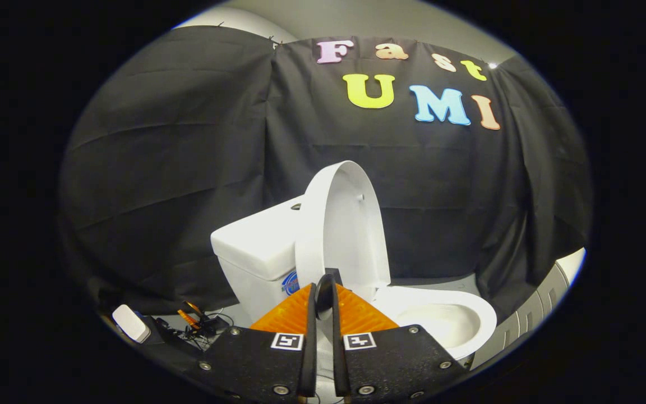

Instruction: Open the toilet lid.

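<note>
Fingers (323, 306) nearly closed, a thin gap between them and nothing gripped; I read them as drawn together because the job needed a push or a hook under an edge, not a pinch; toilet lid (338, 224) stands upright just beyond the tips, tilted back against the tank (255, 241), which is what holds it there unaided; its inner face is turned toward me; whether the tips touch its lower edge I cannot tell, since they overlap it in this view; bowl (441, 322) lies open below and to the right of the fingers, seat rim bare; I judge the task effectively done, lid past its balance point and resting; next I would back straight off without brushing the lid, since a nudge forward could drop it; loose cables (197, 322) and a small white box (130, 324) sit on the floor left of the tank, well clear of my path.
</note>
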